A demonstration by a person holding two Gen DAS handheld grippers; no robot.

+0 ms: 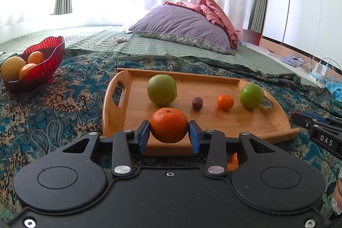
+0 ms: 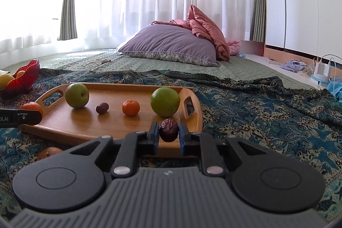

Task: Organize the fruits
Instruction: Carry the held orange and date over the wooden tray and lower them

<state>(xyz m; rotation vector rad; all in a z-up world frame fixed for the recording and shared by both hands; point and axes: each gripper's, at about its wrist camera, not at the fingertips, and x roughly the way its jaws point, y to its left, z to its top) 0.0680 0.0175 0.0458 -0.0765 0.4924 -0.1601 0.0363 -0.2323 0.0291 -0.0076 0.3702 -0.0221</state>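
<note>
My left gripper (image 1: 168, 135) is shut on a large orange (image 1: 168, 125), held over the near edge of the wooden tray (image 1: 245, 123). My right gripper (image 2: 168, 135) is shut on a wrinkled dark red date (image 2: 168, 129) over the tray's near right corner (image 2: 192, 121). On the tray lie two green apples (image 1: 161, 89) (image 1: 251, 96), a small mandarin (image 1: 225, 102) and another dark date (image 1: 197, 103). A red glass bowl (image 1: 46, 66) at the left holds oranges and a yellow fruit.
The tray sits on a patterned blue cloth (image 1: 53, 112) over a green bedspread. A purple pillow (image 1: 181, 27) and pink blanket (image 1: 213, 10) lie behind. Another orange fruit (image 2: 49, 152) lies on the cloth near the tray. Chargers and cables (image 2: 322, 72) are at the far right.
</note>
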